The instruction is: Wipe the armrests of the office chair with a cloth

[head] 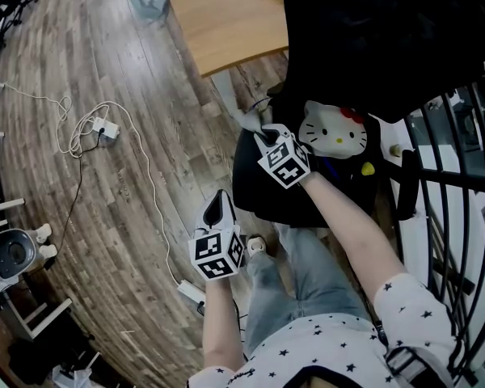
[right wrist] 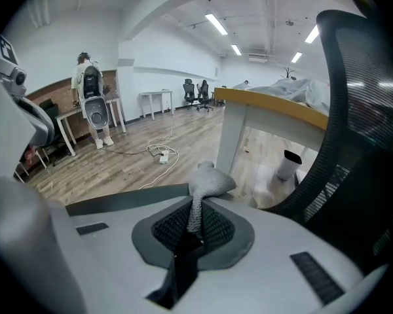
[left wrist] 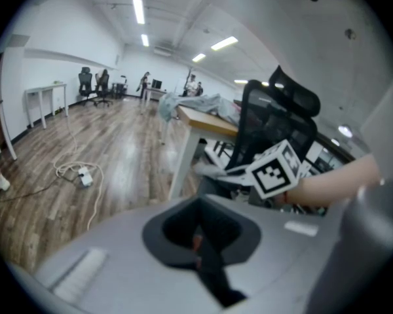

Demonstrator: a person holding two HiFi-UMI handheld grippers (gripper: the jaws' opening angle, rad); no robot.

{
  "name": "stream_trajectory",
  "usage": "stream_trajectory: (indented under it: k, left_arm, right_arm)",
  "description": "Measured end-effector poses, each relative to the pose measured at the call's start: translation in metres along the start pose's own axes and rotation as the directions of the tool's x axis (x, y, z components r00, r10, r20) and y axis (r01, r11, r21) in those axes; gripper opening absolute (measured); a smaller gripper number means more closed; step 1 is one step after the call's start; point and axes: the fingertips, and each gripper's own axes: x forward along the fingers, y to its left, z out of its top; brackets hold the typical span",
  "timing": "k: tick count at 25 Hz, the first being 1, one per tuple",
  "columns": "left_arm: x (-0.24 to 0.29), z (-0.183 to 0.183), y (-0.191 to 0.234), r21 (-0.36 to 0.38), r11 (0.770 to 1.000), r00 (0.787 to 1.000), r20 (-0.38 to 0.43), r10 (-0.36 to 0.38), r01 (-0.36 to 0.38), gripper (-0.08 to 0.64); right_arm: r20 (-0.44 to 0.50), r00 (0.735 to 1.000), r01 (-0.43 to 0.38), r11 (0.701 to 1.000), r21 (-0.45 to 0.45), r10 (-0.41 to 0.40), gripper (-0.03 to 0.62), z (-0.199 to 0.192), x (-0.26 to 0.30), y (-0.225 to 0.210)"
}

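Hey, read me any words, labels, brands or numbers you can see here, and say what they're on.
No readable words, brands or numbers in any view.
Cube on the left claw, cube on the right claw: black-and-white square patterns, not text.
The cat-face cushion on the chair: picture only, no lettering.
The cloth in the right claw: plain.

White star-print shirt (head: 331, 342), pale blue jeans (head: 307, 273), black-and-white marker cube on left claw (head: 218, 210) and right claw (head: 267, 138)

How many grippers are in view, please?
2: the left gripper over the floor, shut and empty; the right gripper shut on the cloth beside the chair seat.
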Motion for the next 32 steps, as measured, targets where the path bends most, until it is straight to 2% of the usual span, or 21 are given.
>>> stream_trajectory:
  k: [10, 32]
  left_arm:
    - [-0.015, -0.008, 0.001, 0.006, 1.000, 1.000, -0.015, -0.014, 0.014, 0.005]
    - [-0.048, -0.020, -0.002, 0.031, 0.998, 0.999, -0.017, -0.052, 0.052, 0.005]
  right_arm:
    - [-0.023, 1.000, -0.003, 1.000, 0.022, 0.003, 0.026, -0.003, -0.004, 0.014]
    - [-0.048, 0.998, -0.040, 0.999, 0.008, 0.041, 0.026, -0.020, -0.029, 0.069]
